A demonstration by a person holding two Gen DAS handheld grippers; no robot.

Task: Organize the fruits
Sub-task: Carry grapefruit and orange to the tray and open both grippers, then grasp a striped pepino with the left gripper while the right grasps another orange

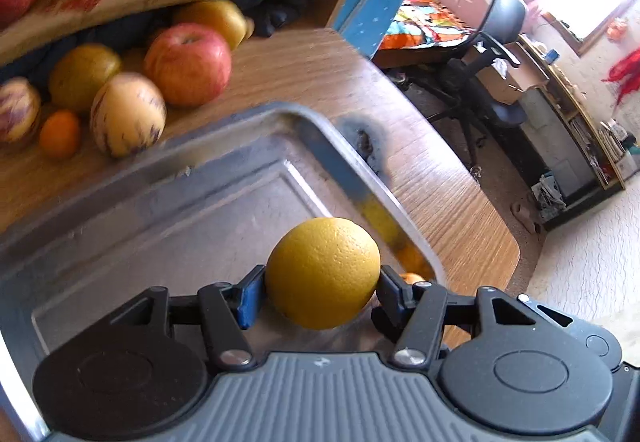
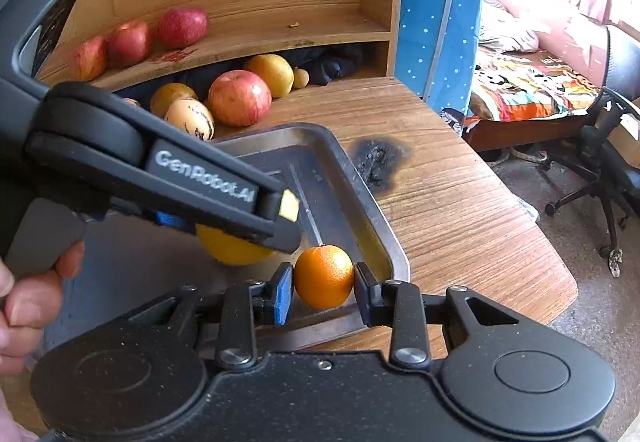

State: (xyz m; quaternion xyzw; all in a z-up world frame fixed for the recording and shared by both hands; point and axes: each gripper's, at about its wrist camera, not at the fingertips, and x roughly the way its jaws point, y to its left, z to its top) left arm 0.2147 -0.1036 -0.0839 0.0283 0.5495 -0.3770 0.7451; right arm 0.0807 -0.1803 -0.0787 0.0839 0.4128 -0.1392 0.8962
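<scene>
The left gripper (image 1: pixel 322 284) clamps a large yellow orange (image 1: pixel 323 273) over the metal tray (image 1: pixel 120 210), while the right gripper (image 2: pixel 323 288) pinches a small mandarin (image 2: pixel 324 276) above the tray's near right corner. Beyond, apples (image 2: pixel 239 97) and striped melons (image 1: pixel 127 114) crowd the wooden desk (image 2: pixel 460 202) under a shelf (image 2: pixel 280 22) holding three red apples (image 2: pixel 182 27)

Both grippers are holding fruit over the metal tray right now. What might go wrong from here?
1. The left gripper pinches the round yellow orange only at its sides; it might slip and roll.
2. The right gripper and its small orange tangerine sit just under the left one; they may collide.
3. The tangerine hangs near the metal tray's rim and could bounce onto the table.
</scene>
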